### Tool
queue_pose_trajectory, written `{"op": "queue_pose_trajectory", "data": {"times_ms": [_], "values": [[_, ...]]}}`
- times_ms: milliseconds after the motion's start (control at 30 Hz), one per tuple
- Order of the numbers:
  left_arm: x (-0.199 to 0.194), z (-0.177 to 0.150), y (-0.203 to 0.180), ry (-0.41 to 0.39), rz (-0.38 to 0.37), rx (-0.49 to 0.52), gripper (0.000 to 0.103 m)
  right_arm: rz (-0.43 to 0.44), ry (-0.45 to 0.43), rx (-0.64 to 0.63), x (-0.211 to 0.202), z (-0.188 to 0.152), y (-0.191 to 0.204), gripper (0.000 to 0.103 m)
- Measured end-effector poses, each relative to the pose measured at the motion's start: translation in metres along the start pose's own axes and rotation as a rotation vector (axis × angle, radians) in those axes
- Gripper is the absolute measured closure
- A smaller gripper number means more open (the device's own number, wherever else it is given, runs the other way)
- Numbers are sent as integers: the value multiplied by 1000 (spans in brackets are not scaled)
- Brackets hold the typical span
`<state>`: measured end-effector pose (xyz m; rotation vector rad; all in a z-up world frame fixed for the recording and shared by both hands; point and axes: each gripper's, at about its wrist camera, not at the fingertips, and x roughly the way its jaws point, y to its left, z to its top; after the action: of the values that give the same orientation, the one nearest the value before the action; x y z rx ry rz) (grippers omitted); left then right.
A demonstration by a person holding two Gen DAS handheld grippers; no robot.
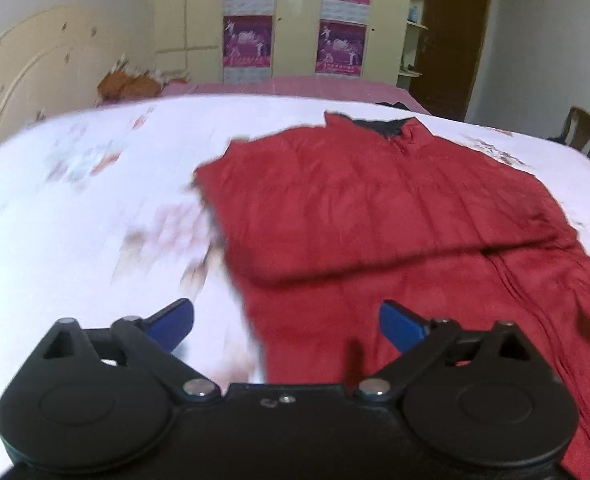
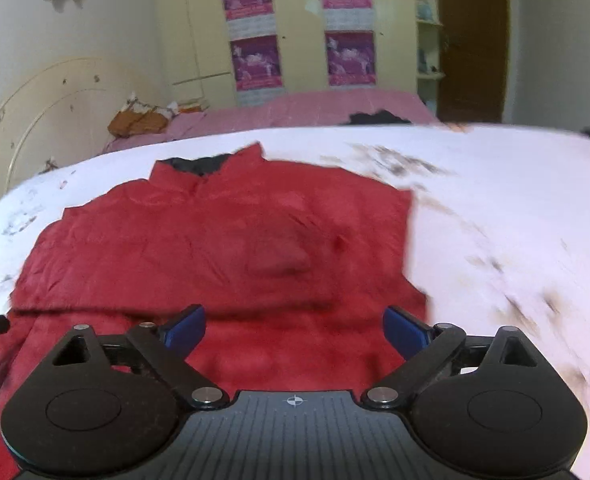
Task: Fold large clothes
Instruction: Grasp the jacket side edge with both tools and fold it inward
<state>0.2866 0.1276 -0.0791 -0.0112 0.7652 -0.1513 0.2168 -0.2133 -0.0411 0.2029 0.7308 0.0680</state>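
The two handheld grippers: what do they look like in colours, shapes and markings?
The left gripper and the right gripper each have black plastic linkage arms, round black housings, silver pivot bolts and blue finger pads. The right body is ribbed grey with a small crosshair mark. No hands or sleeves show.

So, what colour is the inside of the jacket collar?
Black, against the red jacket; the collar shows best in the right wrist view.

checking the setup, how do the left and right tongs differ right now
The left tongs straddle the edge of the red jacket, one blue fingertip over the white sheet; the right tongs sit wholly over the jacket. The left body is plain black; the right has a ribbed grey plate. Both are open and hold nothing.
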Motion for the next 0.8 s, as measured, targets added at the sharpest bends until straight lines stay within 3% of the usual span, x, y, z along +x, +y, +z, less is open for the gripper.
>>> {"op": "queue_pose_trajectory", "data": {"times_ms": [33,133,300,400,567,667,767,800], "values": [[-7,-8,4,10,-11,-19,14,9,15,45,-11,-9,-15,31],[-32,-40,18,46,-33,-86,22,29,59,191,-42,-42,-60,41],[-73,-86,29,57,-69,-210,27,69,105,322,-88,-96,-102,41],[-92,-109,32,45,-108,-299,29,101,112,350,-111,-120,-109,41],[-113,-133,28,43,-131,-355,38,159,111,379,-138,-143,-109,41],[-119,-145,29,39,-202,-443,47,195,107,412,-148,-154,-108,41],[-117,-160,33,30,-323,-589,50,249,91,497,-151,-164,-112,42],[-114,-163,33,31,-351,-630,50,271,93,535,-149,-166,-114,51]]}}
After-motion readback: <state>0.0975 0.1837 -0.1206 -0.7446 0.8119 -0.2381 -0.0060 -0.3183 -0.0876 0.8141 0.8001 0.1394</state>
